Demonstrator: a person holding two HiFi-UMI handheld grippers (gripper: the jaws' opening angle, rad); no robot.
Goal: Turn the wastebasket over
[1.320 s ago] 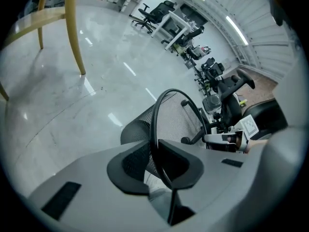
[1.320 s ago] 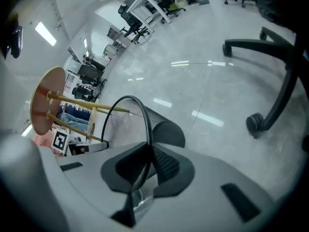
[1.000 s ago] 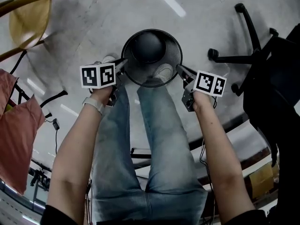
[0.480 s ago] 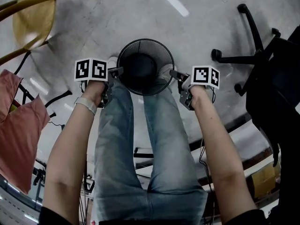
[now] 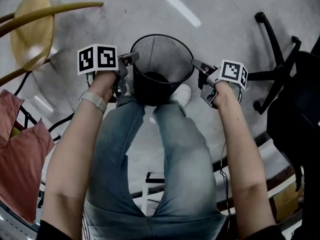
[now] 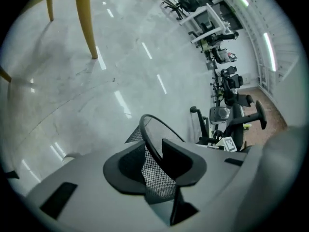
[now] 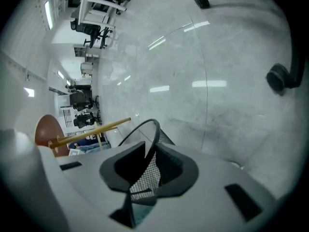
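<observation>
A black wire-mesh wastebasket [image 5: 165,54] stands mouth up on the floor at the person's feet, its wall hiding the shins. My left gripper [image 5: 131,59] is at the rim's left side, my right gripper [image 5: 197,64] at its right side. In the left gripper view the rim and mesh [image 6: 147,129] run between the jaws of the left gripper [image 6: 152,153], which are opening, with gaps beside the mesh. In the right gripper view the mesh [image 7: 147,134] likewise stands between the opening jaws of the right gripper [image 7: 149,166], loose.
A wooden chair [image 5: 30,29] stands at the far left and a black office chair [image 5: 287,79] at the right. Pink cloth [image 5: 20,154] hangs at the lower left, with cables on the floor. A white shoe [image 5: 182,94] shows beside the basket.
The basket and both grippers have shifted in the view; more of its side wall shows now. Both grippers' jaws stand wider round the rim than before.
</observation>
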